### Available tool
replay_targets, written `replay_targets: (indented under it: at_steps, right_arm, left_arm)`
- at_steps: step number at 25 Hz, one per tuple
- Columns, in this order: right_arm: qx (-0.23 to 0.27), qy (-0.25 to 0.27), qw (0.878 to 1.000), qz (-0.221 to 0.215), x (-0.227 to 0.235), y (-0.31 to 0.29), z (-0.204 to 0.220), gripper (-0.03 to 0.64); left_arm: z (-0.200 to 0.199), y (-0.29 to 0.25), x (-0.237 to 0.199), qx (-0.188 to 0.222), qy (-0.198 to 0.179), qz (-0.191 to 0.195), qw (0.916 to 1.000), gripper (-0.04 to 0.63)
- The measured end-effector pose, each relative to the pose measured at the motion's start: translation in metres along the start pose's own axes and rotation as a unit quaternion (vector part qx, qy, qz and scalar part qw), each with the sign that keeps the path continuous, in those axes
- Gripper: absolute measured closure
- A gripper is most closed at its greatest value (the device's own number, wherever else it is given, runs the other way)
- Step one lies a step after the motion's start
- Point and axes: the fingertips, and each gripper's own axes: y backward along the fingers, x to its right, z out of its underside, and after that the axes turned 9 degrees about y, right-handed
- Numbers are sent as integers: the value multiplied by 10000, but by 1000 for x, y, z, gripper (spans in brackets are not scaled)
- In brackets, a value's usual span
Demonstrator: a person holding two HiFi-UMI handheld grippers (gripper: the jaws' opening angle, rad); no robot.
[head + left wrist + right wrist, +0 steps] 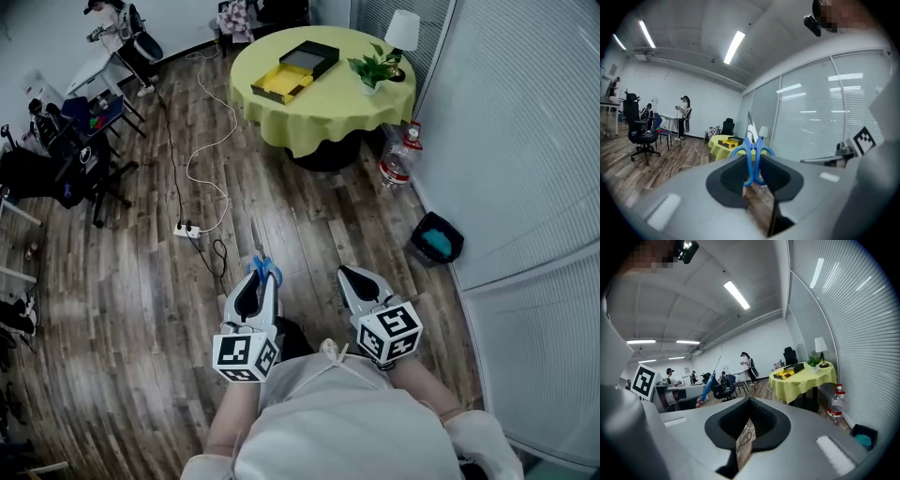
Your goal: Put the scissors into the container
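Here, a wooden floor (141,281) fills most of the head view, with a blind-covered glass wall (525,141) along its right side. At the far end stands a round desk (337,103) under a yellow cloth. Dark office chairs (66,159) crowd the left edge, and a person (117,28) stands in the far corner.

Low in that view both grippers are held out over the floor, well apart from the desk. The left gripper (262,279) has its jaws clamped on the blue handles of the scissors (749,159), whose blades point forward, away from the wearer, toward the desk. The right gripper (345,272) is just beside it, its jaws drawn together with nothing between them.

On the desk lies the open black-and-yellow container (305,61), near its far left rim. A white-shaded lamp (402,33) and a small green plant (373,70) stand at the right rim. A dark bin with a blue inside (436,239) sits on the floor against the glass wall, and a water bottle (398,159) stands by the foot of the desk. A white power strip (186,228) lies on the floor with its cable trailing toward the far wall.
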Motion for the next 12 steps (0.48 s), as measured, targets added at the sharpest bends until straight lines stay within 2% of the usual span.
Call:
replay_targets:
  at_steps: [9,12]
  right_arm:
    - [-278,2,9996,36,-3,-109,-19,618]
    - [-339,2,9993,140,-3,-157,-30,618]
  left_arm:
    - [-37,-58,-95,-13,210,-89,9997,506]
    - [-59,-84,-136,7,140,-28,9999,505]
